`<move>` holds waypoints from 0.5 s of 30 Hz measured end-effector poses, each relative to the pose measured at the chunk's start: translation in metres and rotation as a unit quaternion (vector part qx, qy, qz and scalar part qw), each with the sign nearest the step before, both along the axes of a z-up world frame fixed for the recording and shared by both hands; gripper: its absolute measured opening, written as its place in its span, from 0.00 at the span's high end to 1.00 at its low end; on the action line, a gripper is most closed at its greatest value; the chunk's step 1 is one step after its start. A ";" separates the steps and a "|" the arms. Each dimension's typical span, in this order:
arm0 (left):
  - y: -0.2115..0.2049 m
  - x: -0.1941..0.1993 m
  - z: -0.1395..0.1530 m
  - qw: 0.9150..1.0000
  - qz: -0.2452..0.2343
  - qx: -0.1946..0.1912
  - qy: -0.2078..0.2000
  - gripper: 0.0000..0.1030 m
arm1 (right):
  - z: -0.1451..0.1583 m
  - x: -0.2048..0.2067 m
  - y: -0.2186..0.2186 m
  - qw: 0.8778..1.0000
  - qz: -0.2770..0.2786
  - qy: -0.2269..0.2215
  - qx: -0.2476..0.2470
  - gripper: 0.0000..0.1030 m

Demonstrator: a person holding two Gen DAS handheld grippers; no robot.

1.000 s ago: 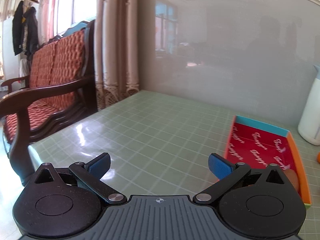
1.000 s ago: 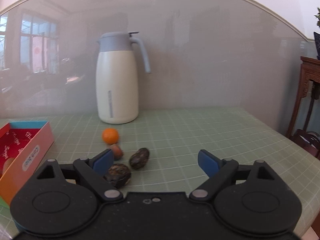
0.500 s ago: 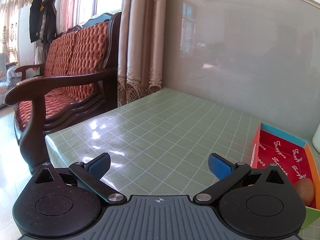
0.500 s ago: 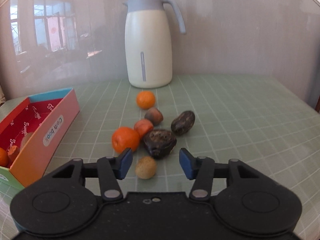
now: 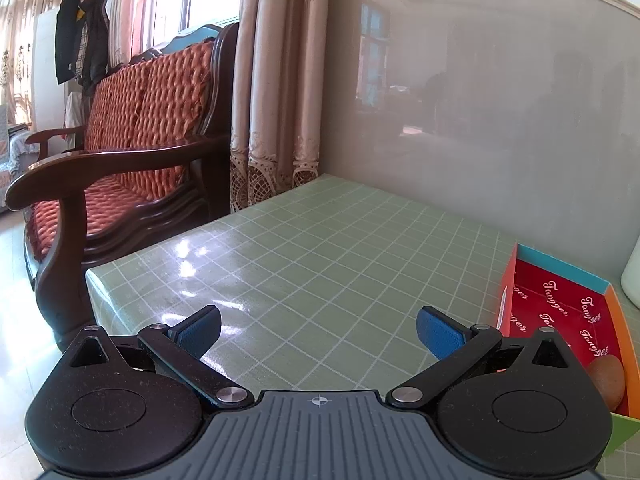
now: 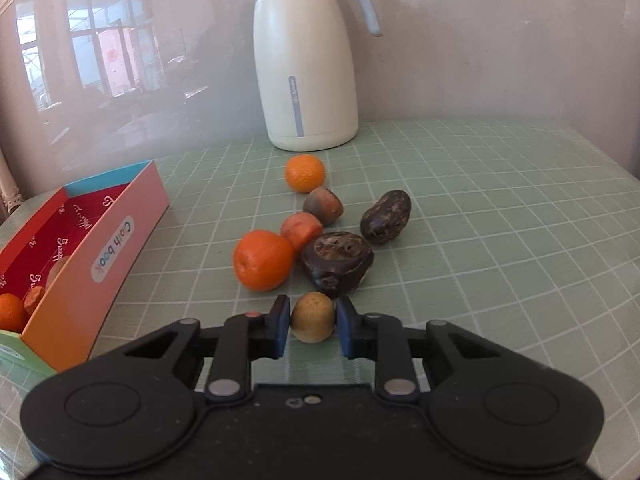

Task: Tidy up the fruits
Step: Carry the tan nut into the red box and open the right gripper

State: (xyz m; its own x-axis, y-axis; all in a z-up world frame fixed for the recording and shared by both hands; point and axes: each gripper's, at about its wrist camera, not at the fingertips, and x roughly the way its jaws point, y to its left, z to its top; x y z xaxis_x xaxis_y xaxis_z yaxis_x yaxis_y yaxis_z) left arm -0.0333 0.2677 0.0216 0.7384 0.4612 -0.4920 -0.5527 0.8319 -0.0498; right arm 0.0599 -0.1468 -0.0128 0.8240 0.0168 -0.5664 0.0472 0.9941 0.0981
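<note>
My right gripper [image 6: 312, 325] is shut on a small tan round fruit [image 6: 312, 317] that rests on the green table. Just beyond it lie a large orange [image 6: 263, 260], a dark wrinkled fruit [image 6: 337, 262], a second dark fruit [image 6: 385, 217], two reddish-brown fruits [image 6: 301, 231] [image 6: 323, 205] and a small orange [image 6: 305, 173]. The red-lined box [image 6: 96, 256] stands to the left and holds an orange [image 6: 10, 311] and other fruit. My left gripper [image 5: 318, 330] is open and empty above bare table; the box [image 5: 568, 312] with a brown fruit [image 5: 606, 376] is at its right.
A white thermos jug [image 6: 306, 68] stands at the back against the wall. A wooden armchair with red cushions [image 5: 120, 152] stands past the table's left edge [image 5: 96, 280]. Curtains [image 5: 276, 80] hang behind it.
My right gripper has moved forward and down to the fruit pile and narrowed from wide open to closed around the small tan fruit. My left gripper drifted slightly and stayed open.
</note>
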 end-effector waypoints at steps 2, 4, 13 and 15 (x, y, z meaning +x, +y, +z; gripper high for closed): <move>0.000 0.000 0.000 1.000 0.002 -0.001 -0.001 0.00 | 0.002 -0.002 0.003 1.000 0.002 -0.008 -0.006 0.77; 0.001 -0.001 0.000 1.000 0.004 -0.002 -0.001 0.00 | 0.006 -0.005 0.005 1.000 0.004 -0.020 -0.013 0.77; 0.012 -0.010 -0.001 1.000 0.025 -0.002 -0.004 0.00 | 0.029 -0.014 0.030 0.995 0.048 -0.084 0.003 0.77; 0.015 -0.014 -0.001 1.000 0.031 0.001 -0.005 0.00 | 0.034 -0.014 0.043 0.993 0.068 -0.095 0.001 0.77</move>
State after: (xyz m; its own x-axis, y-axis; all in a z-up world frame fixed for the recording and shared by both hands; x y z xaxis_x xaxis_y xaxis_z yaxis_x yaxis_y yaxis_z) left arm -0.0473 0.2831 0.0209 0.7138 0.5063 -0.4839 -0.6019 0.7967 -0.0542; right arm 0.0458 -0.1043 0.0207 0.9063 0.1354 -0.4004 -0.1062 0.9899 0.0944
